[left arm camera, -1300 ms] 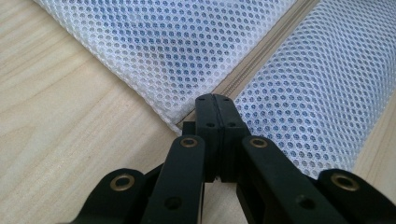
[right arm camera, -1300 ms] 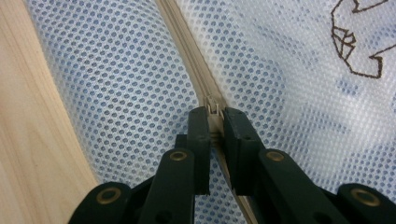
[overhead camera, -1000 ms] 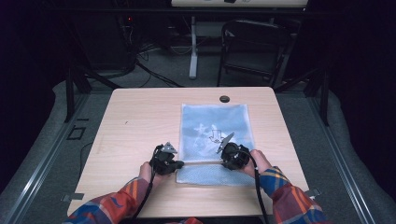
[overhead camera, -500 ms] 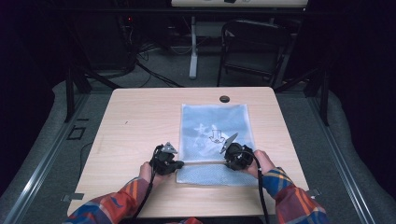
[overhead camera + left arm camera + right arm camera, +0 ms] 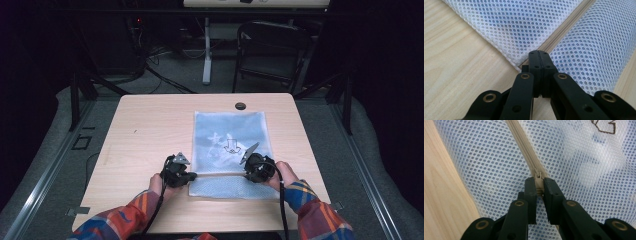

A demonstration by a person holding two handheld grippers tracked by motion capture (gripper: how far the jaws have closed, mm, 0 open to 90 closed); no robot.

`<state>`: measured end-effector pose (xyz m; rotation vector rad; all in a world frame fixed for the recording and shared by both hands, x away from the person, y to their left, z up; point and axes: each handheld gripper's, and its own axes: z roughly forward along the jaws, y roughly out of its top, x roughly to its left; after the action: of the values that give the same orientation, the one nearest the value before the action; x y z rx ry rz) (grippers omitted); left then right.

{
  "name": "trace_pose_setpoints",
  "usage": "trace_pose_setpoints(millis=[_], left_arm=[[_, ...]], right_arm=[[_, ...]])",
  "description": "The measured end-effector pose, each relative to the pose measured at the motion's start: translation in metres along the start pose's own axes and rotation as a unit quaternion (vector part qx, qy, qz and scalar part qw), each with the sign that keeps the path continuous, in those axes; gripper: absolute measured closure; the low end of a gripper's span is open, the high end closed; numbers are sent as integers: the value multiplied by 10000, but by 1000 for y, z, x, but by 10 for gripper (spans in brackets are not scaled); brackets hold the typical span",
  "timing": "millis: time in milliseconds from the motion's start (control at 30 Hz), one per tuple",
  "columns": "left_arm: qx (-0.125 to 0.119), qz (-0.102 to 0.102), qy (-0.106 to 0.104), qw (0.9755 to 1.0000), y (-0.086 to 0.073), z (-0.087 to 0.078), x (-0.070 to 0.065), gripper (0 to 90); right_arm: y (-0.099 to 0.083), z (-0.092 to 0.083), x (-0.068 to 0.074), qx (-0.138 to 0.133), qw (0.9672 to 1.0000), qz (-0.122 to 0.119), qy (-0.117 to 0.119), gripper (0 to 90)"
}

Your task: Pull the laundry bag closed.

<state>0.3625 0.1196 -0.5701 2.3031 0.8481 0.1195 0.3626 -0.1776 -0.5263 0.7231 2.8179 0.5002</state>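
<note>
A pale blue-white mesh bag [image 5: 230, 132] with a brown printed mark lies flat on the wooden table [image 5: 145, 130]. A beige zipper [image 5: 220, 174] runs across its near end. My left gripper [image 5: 191, 176] is shut on the bag's left edge, right where the zipper ends [image 5: 539, 52]. My right gripper [image 5: 248, 171] is shut on the beige zipper pull [image 5: 538, 175], its jaws [image 5: 538, 182] pinching it from both sides. The closed zipper [image 5: 520, 138] leads away ahead of the pull. The two grippers face each other along the zipper.
A black round grommet [image 5: 240, 106] sits in the table's far edge. Behind the table stand a dark chair [image 5: 272, 50] and a white post [image 5: 206, 50] among cables on the floor. Bare wood lies left of the bag.
The right gripper has crept slightly to the right along the zipper line. The left gripper has stayed where it was.
</note>
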Motion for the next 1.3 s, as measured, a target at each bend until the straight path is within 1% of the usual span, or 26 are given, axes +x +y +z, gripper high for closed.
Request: trace_pose_setpoints(millis=[33, 200, 233, 400, 433, 467, 500, 567, 700, 800, 1000, 1033, 1067, 1233, 1267, 1300], left_arm=[[-3, -14, -5, 10000, 0, 0, 0, 900], [-1, -13, -1, 10000, 0, 0, 0, 900], [-2, -15, -1, 10000, 0, 0, 0, 900], [-4, -16, -8, 10000, 0, 0, 0, 900], [-4, -18, -8, 10000, 0, 0, 0, 900], [-5, -18, -10, 10000, 0, 0, 0, 900], [-4, -18, -8, 10000, 0, 0, 0, 900], [-4, -19, -8, 10000, 0, 0, 0, 900], [-4, -18, -7, 10000, 0, 0, 0, 900], [-5, -18, -2, 10000, 0, 0, 0, 900], [-4, -19, 2, 10000, 0, 0, 0, 900], [-5, -20, 0, 10000, 0, 0, 0, 900], [-5, -20, -1, 10000, 0, 0, 0, 900], [-4, -17, 3, 10000, 0, 0, 0, 900], [-2, -16, 3, 10000, 0, 0, 0, 900], [1, -2, 11, 10000, 0, 0, 0, 900]], right_arm=[[-1, 0, 0, -37, 10000, 40, -10, 819], [-6, -1, -3, 28, 9999, 100, -18, 819], [-6, -1, -4, 30, 10000, 75, -2, 819], [-10, -2, -5, 45, 9999, 138, -44, 819], [-11, -3, -6, 51, 9999, 138, -7, 819], [-11, -3, -6, 99, 9999, 125, -13, 819], [-12, -3, -6, 52, 9998, 166, -24, 819], [-13, -3, -6, 86, 9998, 161, -29, 819], [-16, -4, -8, 72, 9997, 211, -24, 819], [-18, -5, -9, 138, 9996, 216, -66, 819], [-24, -7, -12, 136, 9995, 286, -46, 819], [-25, -7, -12, 174, 9994, 274, -91, 819], [-26, -7, -13, 158, 9994, 300, -63, 819], [-31, -9, -15, 239, 9992, 321, -79, 819], [-32, -9, -15, 226, 9990, 370, -99, 819], [-33, -9, -16, 223, 9991, 363, -76, 819]])
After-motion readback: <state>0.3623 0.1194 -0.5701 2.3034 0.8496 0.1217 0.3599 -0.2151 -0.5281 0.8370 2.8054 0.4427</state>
